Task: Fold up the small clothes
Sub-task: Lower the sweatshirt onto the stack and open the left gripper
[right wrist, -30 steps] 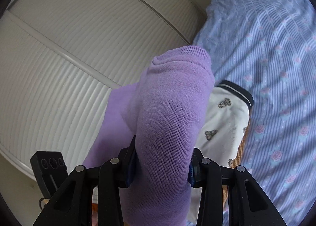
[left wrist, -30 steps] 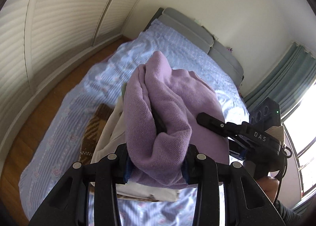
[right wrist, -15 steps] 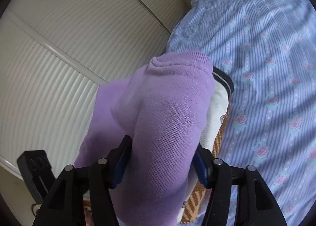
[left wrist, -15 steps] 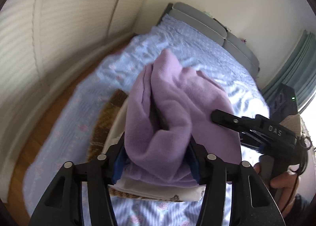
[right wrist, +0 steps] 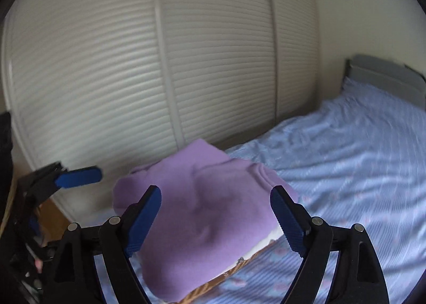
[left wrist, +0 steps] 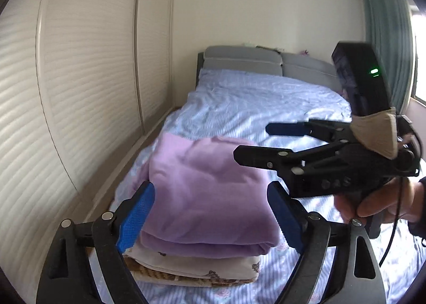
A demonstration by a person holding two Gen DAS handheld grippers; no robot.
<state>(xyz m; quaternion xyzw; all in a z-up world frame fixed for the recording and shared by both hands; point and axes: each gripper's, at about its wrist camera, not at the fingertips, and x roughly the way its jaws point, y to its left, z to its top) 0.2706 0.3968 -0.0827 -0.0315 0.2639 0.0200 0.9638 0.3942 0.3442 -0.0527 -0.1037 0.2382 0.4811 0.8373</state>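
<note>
1. Left wrist view: left gripper (left wrist: 210,213) wide open, holds nothing, blue pads either side of folded purple sweater (left wrist: 205,195)
2. Sweater tops stack on white printed garment (left wrist: 197,264) and brown one (left wrist: 159,276), on bed (left wrist: 253,101), likely kept tidy
3. Right gripper (right wrist: 215,220) also spread, empty

Bed (left wrist: 266,101) covered by blue flowered sheet (right wrist: 359,160); folded clothes pile (left wrist: 202,272) is stacked directly on it, near wardrobe-side edge.
</note>
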